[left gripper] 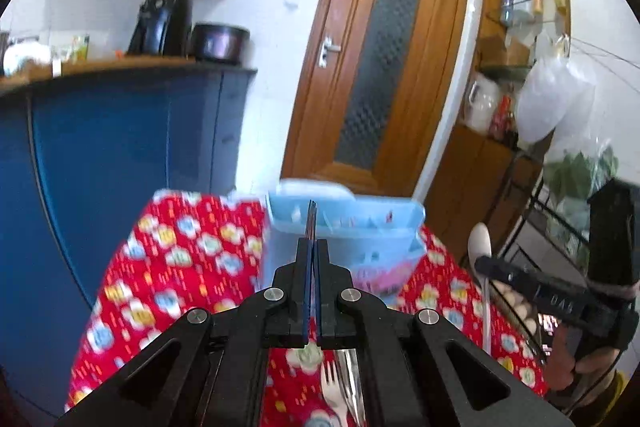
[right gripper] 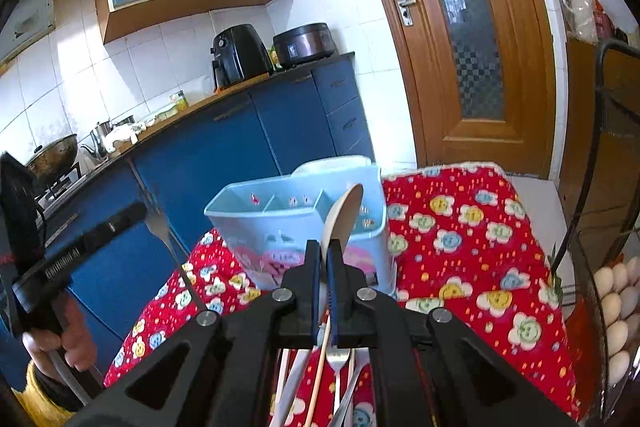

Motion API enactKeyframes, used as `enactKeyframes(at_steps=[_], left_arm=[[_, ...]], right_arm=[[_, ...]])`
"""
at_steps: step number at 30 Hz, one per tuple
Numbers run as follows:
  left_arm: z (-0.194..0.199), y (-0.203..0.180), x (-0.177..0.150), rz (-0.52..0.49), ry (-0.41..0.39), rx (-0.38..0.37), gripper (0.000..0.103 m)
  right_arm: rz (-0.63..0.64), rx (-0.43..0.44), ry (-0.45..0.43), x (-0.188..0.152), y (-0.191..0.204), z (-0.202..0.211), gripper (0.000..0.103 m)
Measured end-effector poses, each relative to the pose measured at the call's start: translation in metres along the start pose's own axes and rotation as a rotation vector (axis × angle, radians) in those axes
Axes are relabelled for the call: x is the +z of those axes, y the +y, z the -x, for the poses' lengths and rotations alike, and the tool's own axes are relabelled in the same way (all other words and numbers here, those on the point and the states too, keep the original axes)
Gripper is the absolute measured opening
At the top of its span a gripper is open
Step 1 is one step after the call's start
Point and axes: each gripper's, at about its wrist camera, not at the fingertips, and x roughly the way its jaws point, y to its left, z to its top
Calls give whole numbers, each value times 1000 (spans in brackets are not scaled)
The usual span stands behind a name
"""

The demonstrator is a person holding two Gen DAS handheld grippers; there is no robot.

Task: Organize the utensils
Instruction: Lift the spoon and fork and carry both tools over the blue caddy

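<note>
**Fork and spoon lifted, caddy waiting**

The left claw [left gripper: 311, 247] is clamped tight on a metal fork [left gripper: 311, 217], whose tines stick out edge-on just past the fingertips. In the right wrist view the same fork [right gripper: 160, 227] shows from the side, tines up and handle slanting down towards the cloth. The right claw [right gripper: 325, 251] is pinched narrow around a pale spoon [right gripper: 342, 215], gripping it just below the bowl, which stands up in front of the caddy.

Beyond both claws stands the light blue utensil caddy [right gripper: 236, 211], on the counter under a red flowered cloth [right gripper: 460, 227]. Its compartments look empty apart from small printed marks; neither the fork nor the spoon is inside yet. Both hang above the cloth, on the near side of the caddy.

Beneath the claws, more utensils [right gripper: 338, 363] lie loose on the cloth: a fork, some pale handles and a thin stick. So the job seems to be at an early stage: two pieces picked up, none dropped in, a small pile left.

The right wrist view alone looks down into the caddy's dividers and shows eggs [right gripper: 616, 291] in a wire rack at the counter's right edge. The left wrist view alone shows the shelves beside the door, and only a plastic fork [left gripper: 334, 387] and a metal handle of the pile.
</note>
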Motion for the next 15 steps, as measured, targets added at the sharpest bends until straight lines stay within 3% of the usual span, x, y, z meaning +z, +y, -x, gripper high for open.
enactKeyframes(at_steps=[8, 15], left_arm=[[8, -7, 66, -66, -130, 50, 0], [-5, -12, 113, -104, -204, 104, 0]], right_arm=[[27, -31, -71, 42, 0, -4, 5], [84, -109, -138, 74, 2, -21, 5]])
